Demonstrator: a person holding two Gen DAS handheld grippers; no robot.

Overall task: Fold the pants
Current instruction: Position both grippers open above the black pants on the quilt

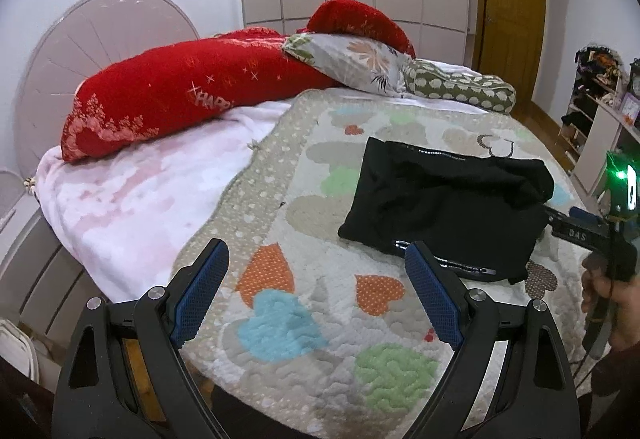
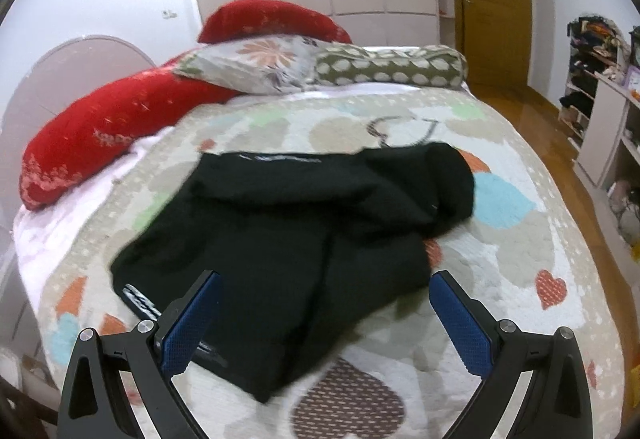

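Observation:
Black pants (image 1: 444, 205) lie folded into a rough rectangle on the heart-patterned quilt (image 1: 304, 323). They also show in the right wrist view (image 2: 292, 231), with white lettering at the near left corner. My left gripper (image 1: 316, 259) is open and empty, to the left of and in front of the pants. My right gripper (image 2: 326, 291) is open and empty, its fingers straddling the near edge of the pants without holding them. The right gripper's body also shows in the left wrist view (image 1: 588, 235) at the pants' right edge.
Red pillows (image 1: 180, 95), a floral pillow (image 1: 352, 59) and a green dotted bolster (image 1: 460, 85) lie at the head of the bed. A white-pink blanket (image 1: 140, 195) is to the left. Shelves (image 2: 600, 111) and wooden floor (image 2: 540, 127) are to the right.

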